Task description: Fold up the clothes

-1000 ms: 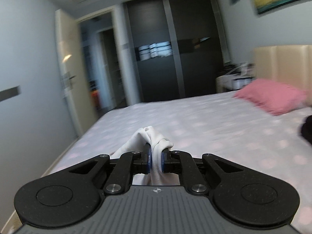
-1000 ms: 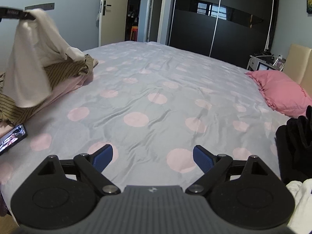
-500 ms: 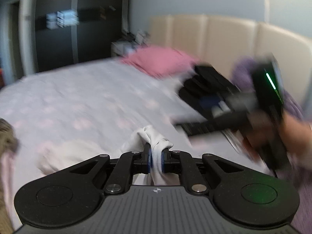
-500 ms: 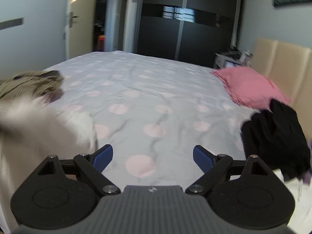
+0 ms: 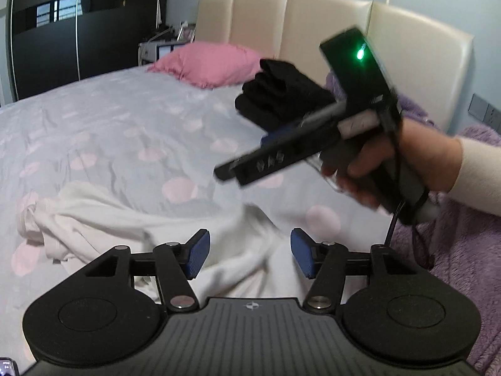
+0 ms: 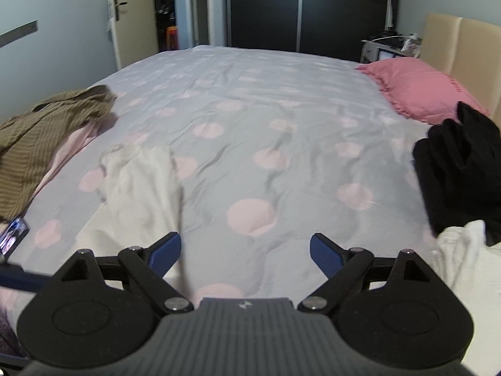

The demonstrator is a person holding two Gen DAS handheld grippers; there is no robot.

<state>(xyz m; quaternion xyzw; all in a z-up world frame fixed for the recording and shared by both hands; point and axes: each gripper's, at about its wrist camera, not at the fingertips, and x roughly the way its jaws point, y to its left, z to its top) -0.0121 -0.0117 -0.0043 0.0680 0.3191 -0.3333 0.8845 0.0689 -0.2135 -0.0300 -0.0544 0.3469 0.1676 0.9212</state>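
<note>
A white garment point(image 5: 125, 219) lies crumpled on the dotted grey bedspread point(image 5: 125, 125), just under and ahead of my left gripper point(image 5: 249, 253). The left gripper is open, with nothing between its blue pads. In the right wrist view the same white garment point(image 6: 141, 188) lies spread at the left, just ahead of my right gripper point(image 6: 245, 252), which is open and empty. In the left wrist view a hand holds the right gripper point(image 5: 231, 170) above the bed, pointing left.
A pile of black clothes point(image 6: 460, 169) sits at the right near a pink pillow point(image 6: 419, 91). An olive striped garment point(image 6: 47, 131) and a phone point(image 6: 12, 238) lie at the left edge. More white cloth point(image 6: 463, 257) lies near right. A purple fuzzy blanket point(image 5: 454, 266) covers the headboard side.
My left gripper has opened and let go of the white garment, which now lies on the bed. The left view has swung right towards the headboard. The right gripper stays open.
</note>
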